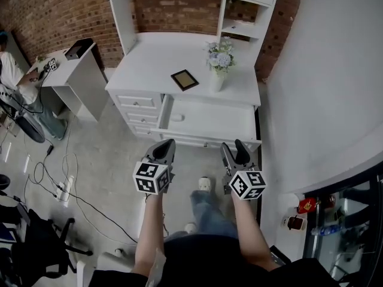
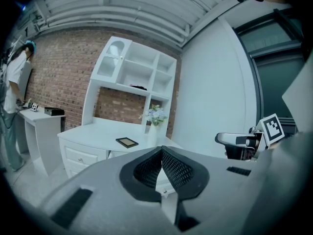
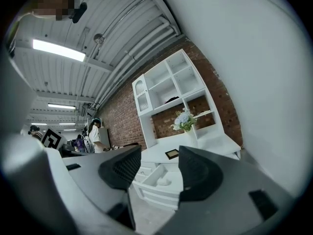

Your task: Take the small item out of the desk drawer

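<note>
The white desk's (image 1: 179, 58) wide drawer (image 1: 209, 141) stands pulled out. A small white item (image 1: 176, 118) lies at its left end; it also shows in the right gripper view, where the small item (image 3: 164, 180) rests in the open drawer (image 3: 152, 196) beyond the jaws. My left gripper (image 1: 167, 142) hangs below the drawer's left front, shut and empty, with its pads meeting in the left gripper view (image 2: 161, 148). My right gripper (image 1: 232, 144) is held in front of the drawer's right end, open with nothing between its fingers (image 3: 160, 151).
A framed picture (image 1: 184, 79) and a vase of flowers (image 1: 219, 61) stand on the desktop. Three small drawers (image 1: 139, 103) sit left of the open one. A side table (image 1: 72, 64), a person (image 1: 9, 70), floor cables (image 1: 60, 184) and a chair (image 1: 36, 244) lie left; a white wall (image 1: 323, 82) rises right.
</note>
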Demonstrator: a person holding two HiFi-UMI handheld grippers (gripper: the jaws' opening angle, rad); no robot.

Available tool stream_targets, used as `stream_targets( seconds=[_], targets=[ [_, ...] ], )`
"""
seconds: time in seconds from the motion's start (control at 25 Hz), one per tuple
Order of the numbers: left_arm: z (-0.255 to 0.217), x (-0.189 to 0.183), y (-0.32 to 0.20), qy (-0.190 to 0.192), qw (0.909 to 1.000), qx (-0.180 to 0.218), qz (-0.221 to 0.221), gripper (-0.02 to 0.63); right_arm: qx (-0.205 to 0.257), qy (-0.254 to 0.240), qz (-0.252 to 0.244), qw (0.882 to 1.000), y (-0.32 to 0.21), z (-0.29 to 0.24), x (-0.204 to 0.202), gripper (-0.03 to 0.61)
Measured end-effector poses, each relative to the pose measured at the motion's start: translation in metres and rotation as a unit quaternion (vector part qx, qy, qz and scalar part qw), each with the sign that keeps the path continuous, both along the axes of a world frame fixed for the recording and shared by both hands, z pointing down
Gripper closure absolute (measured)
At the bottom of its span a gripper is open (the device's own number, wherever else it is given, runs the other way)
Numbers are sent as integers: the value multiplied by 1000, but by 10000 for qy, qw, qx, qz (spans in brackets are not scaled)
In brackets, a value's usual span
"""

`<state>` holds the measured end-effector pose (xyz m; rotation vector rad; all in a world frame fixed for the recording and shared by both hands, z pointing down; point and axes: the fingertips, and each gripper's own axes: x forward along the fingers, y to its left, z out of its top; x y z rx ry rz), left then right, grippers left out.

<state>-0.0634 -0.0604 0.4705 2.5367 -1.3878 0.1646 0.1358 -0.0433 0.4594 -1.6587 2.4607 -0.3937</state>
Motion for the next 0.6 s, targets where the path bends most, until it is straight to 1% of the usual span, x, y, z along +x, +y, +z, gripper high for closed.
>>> stream_targets(
  seconds=[0.2,0.36,0.6],
  targets=[
    [12,-4,-56,-19,9998,-50,-174,604,-53,1,-92,9999,-65,10,1,359],
    [32,-5,-104,0,9991,-241,-357,604,-230,11,-346,9991,-125,25,-4,359],
    [28,-24,-182,-27,9960,-275,-844,604,-400,76,-761,9963,-216,33,-21,359]
  ],
)
